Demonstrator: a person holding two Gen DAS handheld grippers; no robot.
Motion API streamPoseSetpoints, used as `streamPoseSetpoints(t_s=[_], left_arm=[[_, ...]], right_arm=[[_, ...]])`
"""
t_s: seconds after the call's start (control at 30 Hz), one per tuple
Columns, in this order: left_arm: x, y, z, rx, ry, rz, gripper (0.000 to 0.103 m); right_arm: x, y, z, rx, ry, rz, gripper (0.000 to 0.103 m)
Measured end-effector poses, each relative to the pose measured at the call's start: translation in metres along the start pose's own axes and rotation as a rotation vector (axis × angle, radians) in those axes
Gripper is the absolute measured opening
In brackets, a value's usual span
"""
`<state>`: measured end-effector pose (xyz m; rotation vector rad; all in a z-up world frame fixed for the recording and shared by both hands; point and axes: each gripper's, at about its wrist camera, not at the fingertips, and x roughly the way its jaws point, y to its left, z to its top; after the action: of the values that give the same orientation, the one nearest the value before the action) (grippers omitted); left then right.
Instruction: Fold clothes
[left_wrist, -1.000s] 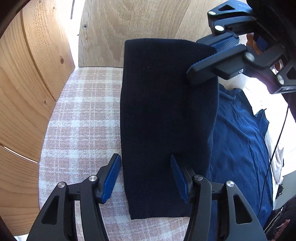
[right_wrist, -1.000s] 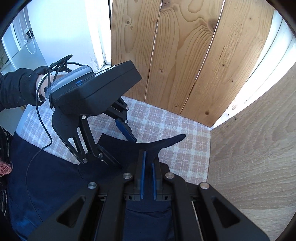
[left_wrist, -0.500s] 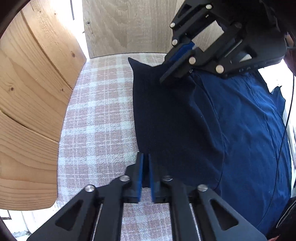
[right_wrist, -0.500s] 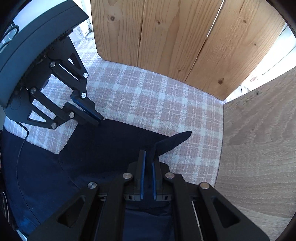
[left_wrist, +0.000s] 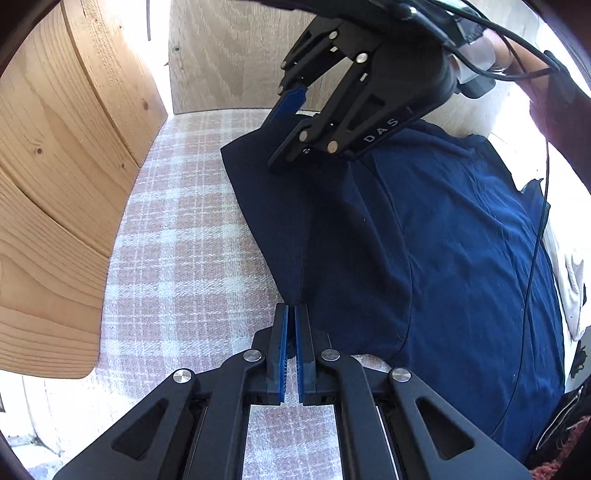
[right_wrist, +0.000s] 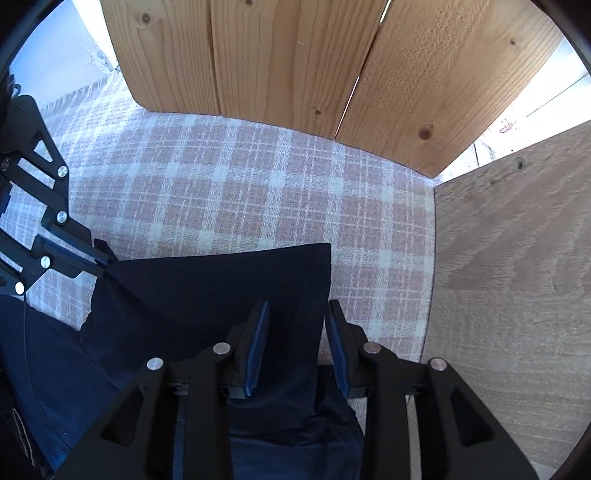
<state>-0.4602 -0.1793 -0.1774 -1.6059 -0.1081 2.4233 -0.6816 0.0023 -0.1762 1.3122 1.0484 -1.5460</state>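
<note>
Right wrist: garment (right_wrist: 207, 295) edge btwn opening right gripper (right_wrist: 297, 343) jaws

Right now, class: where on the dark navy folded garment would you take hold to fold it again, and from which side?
Grip the far corner of the dark navy folded garment that lies flat on the checked cloth, coming from above; its straight edges meet there, free of the blue shirt beneath.

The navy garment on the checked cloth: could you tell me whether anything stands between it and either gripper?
Nothing visible does. The left gripper is shut at the navy garment's near corner; the right gripper, jaws opening, straddles its far corner.
</note>
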Motion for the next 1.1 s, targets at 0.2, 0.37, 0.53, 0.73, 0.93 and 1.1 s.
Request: streamPoseSetpoints(t_s=[0.2, 0.37, 0.53, 0.73, 0.93, 1.1], left_arm=[[-0.007, 0.002, -0.006, -0.006, -0.019, 0.019, 0.003], [-0.025, -0.008, -0.009, -0.016, -0.054, -0.045, 0.002], [-0.053, -0.025, -0.019, -0.008, -0.089, -0.139, 0.002], [-0.045, -0.026, -0.01, -0.076, -0.054, -0.018, 0.011], [-0.04, -0.005, 0.01, -0.045, -0.098, -0.016, 0.045], [-0.022, 0.005, 0.043, 0.009, -0.073, -0.107, 0.046]], right_arm=[[0.0, 0.005, 0.002, -0.029, -0.024, -0.037, 0.004], [-0.027, 0.019, -0.012, -0.082, -0.093, -0.08, 0.004], [-0.062, 0.015, -0.034, -0.048, -0.161, -0.116, 0.004], [-0.076, 0.029, -0.025, -0.069, -0.206, -0.122, 0.004], [-0.108, 0.048, -0.041, -0.151, -0.342, -0.063, 0.004], [-0.128, 0.055, -0.063, -0.174, -0.369, -0.073, 0.004]])
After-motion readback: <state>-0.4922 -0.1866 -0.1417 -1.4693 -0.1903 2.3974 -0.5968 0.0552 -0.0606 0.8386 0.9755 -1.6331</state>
